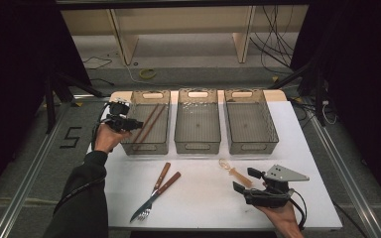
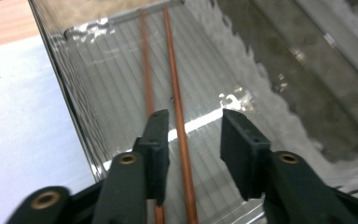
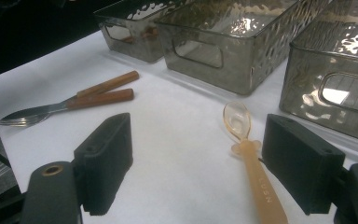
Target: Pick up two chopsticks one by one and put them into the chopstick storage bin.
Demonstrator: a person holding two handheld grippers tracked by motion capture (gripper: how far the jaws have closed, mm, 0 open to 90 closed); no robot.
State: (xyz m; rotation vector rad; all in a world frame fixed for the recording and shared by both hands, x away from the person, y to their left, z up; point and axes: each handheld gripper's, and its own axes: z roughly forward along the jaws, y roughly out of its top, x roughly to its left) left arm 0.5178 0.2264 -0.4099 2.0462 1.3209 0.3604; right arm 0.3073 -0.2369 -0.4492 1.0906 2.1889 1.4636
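Observation:
Two brown chopsticks (image 1: 148, 124) lie side by side in the left clear bin (image 1: 148, 122). My left gripper (image 1: 138, 124) hangs open over that bin's left wall; in the left gripper view the chopsticks (image 2: 177, 102) run up between and below the empty jaws. A translucent orange spoon (image 1: 234, 171) lies on the white table, bowl pointing away. My right gripper (image 1: 245, 180) stands open just right of the spoon (image 3: 251, 163), which lies near its right jaw. A fork and a knife with wooden handles (image 1: 159, 188) rest crossed at the table's front centre.
Two more clear bins, the middle one (image 1: 197, 121) and the right one (image 1: 250, 121), stand in a row behind the cutlery. The white table sheet (image 1: 203, 198) ends close to my hands at the front. Cables and shelf legs lie on the floor beyond the table.

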